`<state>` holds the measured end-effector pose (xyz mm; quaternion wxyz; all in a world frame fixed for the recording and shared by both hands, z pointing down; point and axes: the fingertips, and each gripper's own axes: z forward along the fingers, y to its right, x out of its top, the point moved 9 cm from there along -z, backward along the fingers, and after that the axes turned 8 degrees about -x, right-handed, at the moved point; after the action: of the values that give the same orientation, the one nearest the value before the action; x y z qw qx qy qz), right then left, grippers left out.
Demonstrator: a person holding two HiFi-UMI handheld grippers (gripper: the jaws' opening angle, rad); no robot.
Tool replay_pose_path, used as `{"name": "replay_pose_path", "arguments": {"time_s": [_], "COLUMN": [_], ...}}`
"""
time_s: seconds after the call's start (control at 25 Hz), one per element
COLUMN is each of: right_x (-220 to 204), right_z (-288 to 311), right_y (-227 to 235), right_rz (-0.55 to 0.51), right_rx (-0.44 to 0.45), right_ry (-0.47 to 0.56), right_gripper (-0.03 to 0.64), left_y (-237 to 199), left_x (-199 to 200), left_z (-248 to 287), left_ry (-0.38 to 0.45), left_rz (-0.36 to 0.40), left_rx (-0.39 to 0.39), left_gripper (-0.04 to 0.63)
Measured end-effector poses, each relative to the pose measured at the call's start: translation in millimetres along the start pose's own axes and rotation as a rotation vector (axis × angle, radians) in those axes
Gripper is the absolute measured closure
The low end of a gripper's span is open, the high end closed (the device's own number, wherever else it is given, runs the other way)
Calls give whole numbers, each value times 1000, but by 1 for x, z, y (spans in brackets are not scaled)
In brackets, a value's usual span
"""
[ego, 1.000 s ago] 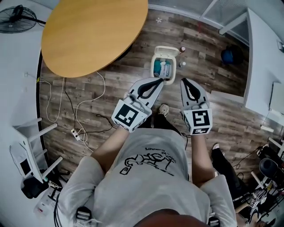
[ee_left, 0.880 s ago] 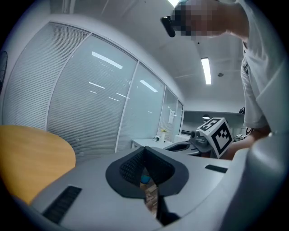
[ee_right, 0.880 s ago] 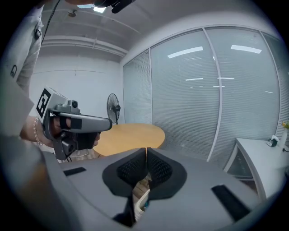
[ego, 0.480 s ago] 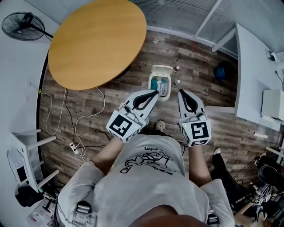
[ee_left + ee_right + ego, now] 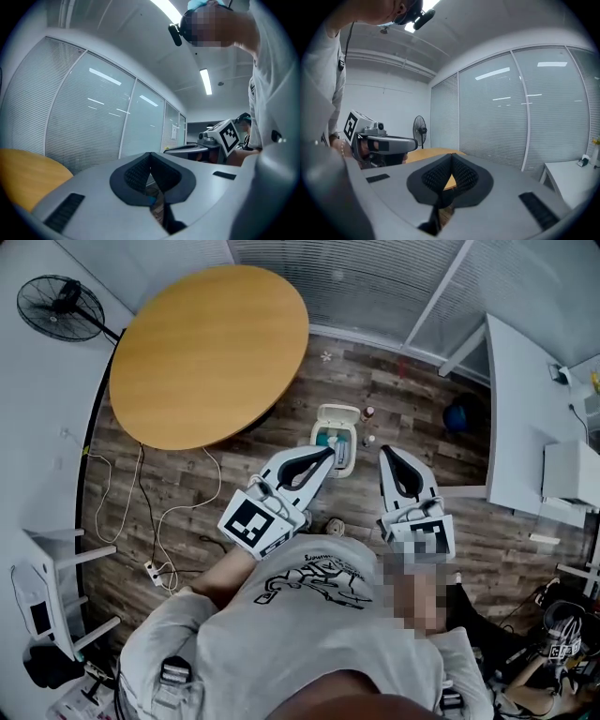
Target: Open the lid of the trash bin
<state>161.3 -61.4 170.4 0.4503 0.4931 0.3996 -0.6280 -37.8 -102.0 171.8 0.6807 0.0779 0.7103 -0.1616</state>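
The small white trash bin (image 5: pixel 325 443) stands on the wood floor with its lid (image 5: pixel 339 414) tipped back and blue and white rubbish showing inside. Both grippers hang well above it, held out level in front of the person. In the head view my left gripper (image 5: pixel 328 455) overlaps the bin's near edge, and its jaws meet at the tips with nothing in them (image 5: pixel 150 154). My right gripper (image 5: pixel 385 452) is to the right of the bin. Its jaws have just closed the last bit and now touch, with nothing between them (image 5: pixel 451 157).
A round wooden table (image 5: pixel 211 352) stands left of the bin, with a fan (image 5: pixel 61 301) beyond it. Two small bottles (image 5: pixel 367 414) sit by the bin's right side. Cables (image 5: pixel 159 512) and a power strip (image 5: pixel 150 570) lie on the floor at left. White desks (image 5: pixel 525 427) line the right.
Both grippers have risen away from the floor, and the bin looks smaller and farther below them. The bin's lid stays tipped open.
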Motion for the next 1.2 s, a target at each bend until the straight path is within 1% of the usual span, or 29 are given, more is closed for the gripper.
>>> {"name": "replay_pose_path", "arguments": {"time_s": [0.32, 0.52, 0.6, 0.84, 1.2], "right_x": [20, 31, 34, 37, 37], "right_z": [-16, -26, -29, -39, -42], "right_y": [-5, -12, -13, -11, -7], "right_rz": [-5, -1, 4, 21, 11], "right_rx": [-1, -7, -9, -28, -37], "right_ry": [34, 52, 59, 62, 61], "right_gripper": [611, 611, 611, 611, 612], "left_y": [8, 15, 16, 17, 22], "left_x": [19, 29, 32, 34, 35], "left_z": [-6, -14, -15, -15, -13], "left_ry": [19, 31, 40, 48, 56], "left_rz": [18, 12, 22, 26, 40], "left_rx": [-5, -14, -15, -1, 7], "left_gripper": [580, 579, 579, 579, 579]}}
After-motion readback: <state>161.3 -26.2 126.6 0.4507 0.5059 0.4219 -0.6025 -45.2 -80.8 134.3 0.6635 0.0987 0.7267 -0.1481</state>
